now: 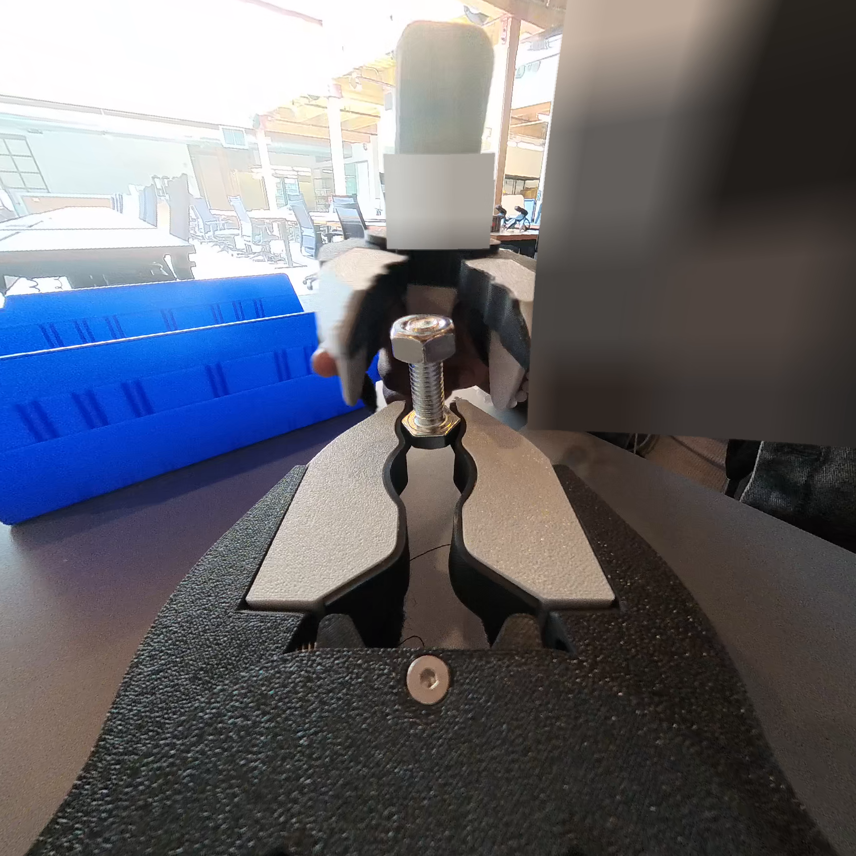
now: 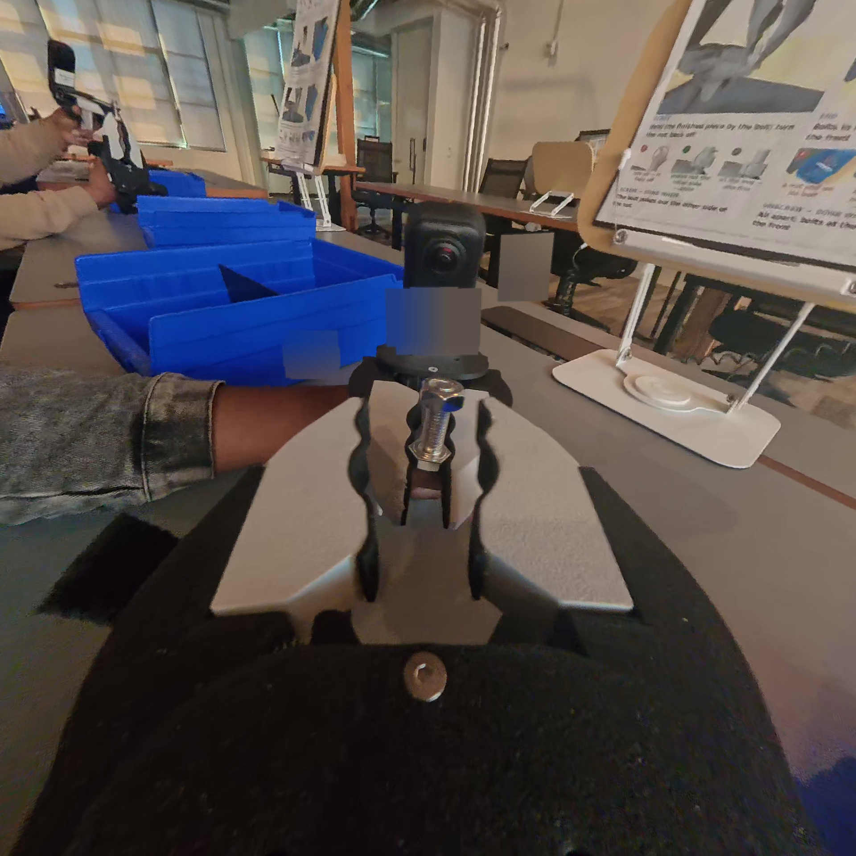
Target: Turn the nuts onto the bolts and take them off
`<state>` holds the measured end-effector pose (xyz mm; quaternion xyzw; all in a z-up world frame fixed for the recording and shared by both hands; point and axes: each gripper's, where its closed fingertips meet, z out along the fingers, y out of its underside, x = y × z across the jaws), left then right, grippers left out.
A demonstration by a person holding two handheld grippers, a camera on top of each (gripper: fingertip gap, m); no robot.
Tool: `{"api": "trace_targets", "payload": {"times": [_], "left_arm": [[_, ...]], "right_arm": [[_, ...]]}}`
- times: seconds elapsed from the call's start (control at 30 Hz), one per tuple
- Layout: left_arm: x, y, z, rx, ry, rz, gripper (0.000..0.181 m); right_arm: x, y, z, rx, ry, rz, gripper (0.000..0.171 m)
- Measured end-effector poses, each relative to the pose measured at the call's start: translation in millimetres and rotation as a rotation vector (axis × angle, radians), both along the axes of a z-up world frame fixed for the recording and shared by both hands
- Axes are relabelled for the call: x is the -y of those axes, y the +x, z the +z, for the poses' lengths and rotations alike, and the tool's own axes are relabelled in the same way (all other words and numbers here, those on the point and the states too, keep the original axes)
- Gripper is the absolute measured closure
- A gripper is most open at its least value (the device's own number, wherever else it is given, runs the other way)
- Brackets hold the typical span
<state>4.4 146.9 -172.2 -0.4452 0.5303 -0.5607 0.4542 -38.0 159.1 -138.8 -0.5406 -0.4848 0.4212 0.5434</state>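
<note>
My left gripper [image 1: 431, 428] is shut on a silver hex nut [image 1: 431, 425] at its fingertips. A silver hex-head bolt [image 1: 422, 345] stands upright in the nut, head up. My right gripper [image 1: 429, 399] faces it, open, with one finger on either side of the bolt, apart from it. In the right wrist view my right gripper [image 2: 424, 417] is wide open. Between its fingers [image 2: 301, 509] are the left gripper [image 2: 428, 463], the nut [image 2: 428, 451] and the bolt [image 2: 435, 421].
Blue plastic bins [image 1: 139, 393] stand on the grey table [image 1: 92, 579] to the left, also in the right wrist view [image 2: 231, 301]. A white stand with an instruction board [image 2: 671, 403] is at the right. My sleeved left arm [image 2: 116, 431] crosses the table. Another person's hands hold a gripper far left [image 2: 116, 153]. The grippers' ends are close to 5 centimetres from one another.
</note>
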Motion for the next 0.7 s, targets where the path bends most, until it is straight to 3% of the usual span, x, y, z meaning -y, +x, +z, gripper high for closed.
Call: {"api": "trace_targets", "payload": {"times": [0.13,0.27,0.33,0.47,0.63,0.7], "left_arm": [[-0.4,-0.6,1.1,0.007,0.0,0.002,0.166],[0.1,-0.1,0.7,0.001,0.0,0.0,0.166],[-0.2,-0.2,0.8,0.003,-0.001,0.0,0.166],[-0.2,-0.1,0.3,-0.001,0.0,-0.002,0.166],[-0.3,0.1,0.8,-0.001,0.0,-0.004,0.166],[-0.2,-0.2,0.8,0.001,-0.001,-0.004,0.166]], "right_arm": [[1.9,7.5,5.8,-0.028,0.072,-0.016,0.171],[1.0,12.0,9.8,-0.075,0.033,-0.013,0.169],[-3.1,10.8,10.1,-0.075,0.033,-0.033,0.147],[-2.5,3.2,2.8,-0.025,-0.002,-0.017,0.127],[0.0,0.0,1.3,-0.01,0.006,-0.004,0.132],[0.0,2.2,1.7,-0.01,0.015,-0.01,0.148]]}}
